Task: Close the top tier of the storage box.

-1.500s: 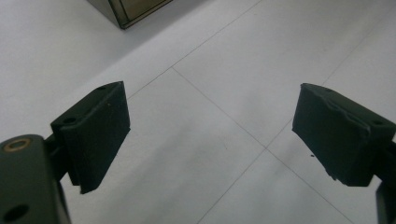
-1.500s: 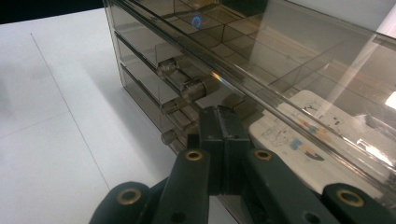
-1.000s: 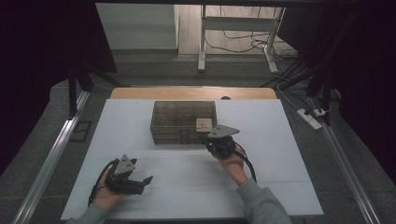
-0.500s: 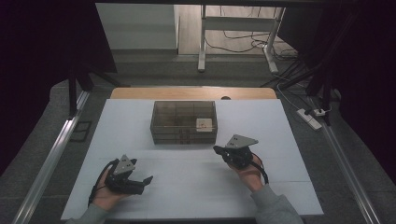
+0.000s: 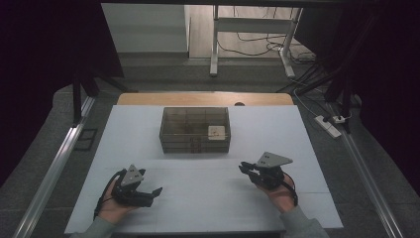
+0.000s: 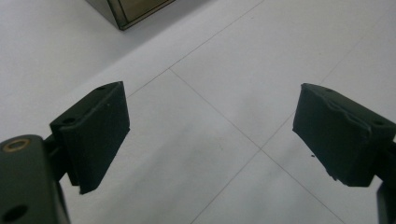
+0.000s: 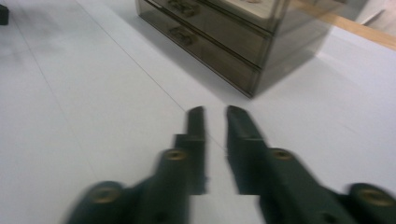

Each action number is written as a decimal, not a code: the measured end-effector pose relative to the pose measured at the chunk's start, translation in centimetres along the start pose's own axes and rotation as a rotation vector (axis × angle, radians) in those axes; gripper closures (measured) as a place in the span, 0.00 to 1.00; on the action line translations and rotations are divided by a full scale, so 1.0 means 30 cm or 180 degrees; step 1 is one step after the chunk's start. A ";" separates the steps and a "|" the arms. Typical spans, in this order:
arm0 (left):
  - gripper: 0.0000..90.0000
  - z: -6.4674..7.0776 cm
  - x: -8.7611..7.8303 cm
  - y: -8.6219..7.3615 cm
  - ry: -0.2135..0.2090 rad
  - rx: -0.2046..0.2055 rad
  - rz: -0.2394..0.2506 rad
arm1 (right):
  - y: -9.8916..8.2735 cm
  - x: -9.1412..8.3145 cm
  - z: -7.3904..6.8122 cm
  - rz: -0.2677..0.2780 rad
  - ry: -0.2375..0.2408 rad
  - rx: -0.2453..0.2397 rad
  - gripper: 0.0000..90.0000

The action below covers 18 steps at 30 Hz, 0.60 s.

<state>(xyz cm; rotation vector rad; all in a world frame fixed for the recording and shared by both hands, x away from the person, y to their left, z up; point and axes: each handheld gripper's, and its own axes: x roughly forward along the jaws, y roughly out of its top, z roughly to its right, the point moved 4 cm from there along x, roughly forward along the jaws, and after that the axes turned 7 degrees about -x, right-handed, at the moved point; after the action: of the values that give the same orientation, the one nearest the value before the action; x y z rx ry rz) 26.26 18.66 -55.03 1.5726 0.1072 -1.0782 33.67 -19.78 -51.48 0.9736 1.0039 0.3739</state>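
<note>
- A smoky-brown, see-through plastic organiser box stands on the white desk, at about 12 o'clock from the middle of the desk top, toward the far edge.
- Its open top is split by thin walls into small compartments; the front face shows shallow drawers with small pulls, seen closer in the right gripper view.
- A small pale square piece with a dark dot lies in a compartment at the box's near right, about 4 o'clock from the box's centre.
- No brand, label or writing can be read on the box or the piece.
- The left hand-held gripper rests at about 7 o'clock on the desk, well apart from the box, its jaws spread wide over bare desk with nothing between them.
- The right hand-held gripper is at about 5 o'clock, near the box but apart from it; its jaws have just been opening and stand a narrow gap apart, holding nothing.
</note>
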 end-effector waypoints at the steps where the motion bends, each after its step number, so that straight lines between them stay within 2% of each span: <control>1: 0.12 0.000 0.000 0.000 -0.0001 0.0001 0.0001 | -0.009 -0.014 0.001 0.0003 -0.0013 0.0019 0.77; 3: 0.12 0.000 0.001 0.000 0.0001 0.0002 -0.0001 | -0.028 -0.042 0.004 0.0003 -0.0004 0.0063 0.67; 9: 0.12 0.003 0.004 0.000 -0.0001 0.0014 -0.0015 | -0.105 -0.121 0.014 -0.0025 -0.0122 0.0155 0.46; 12: 0.12 0.004 0.005 0.000 0.0002 0.0016 -0.0016 | -0.138 -0.154 0.020 -0.0020 -0.0163 0.0185 0.42; 16: 0.12 0.003 0.004 0.000 0.0003 0.0016 -0.0015 | -0.171 -0.188 0.026 -0.0023 -0.0208 0.0145 0.40; 18: 0.12 0.003 0.005 0.000 0.0006 0.0013 -0.0014 | -0.179 -0.199 0.031 0.0008 -0.0211 0.0188 0.39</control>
<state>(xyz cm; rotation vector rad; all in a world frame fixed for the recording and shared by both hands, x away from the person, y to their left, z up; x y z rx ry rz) 26.29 18.51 -55.13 1.5779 0.1098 -1.0810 30.52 -27.15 -52.54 1.0342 0.9581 0.3136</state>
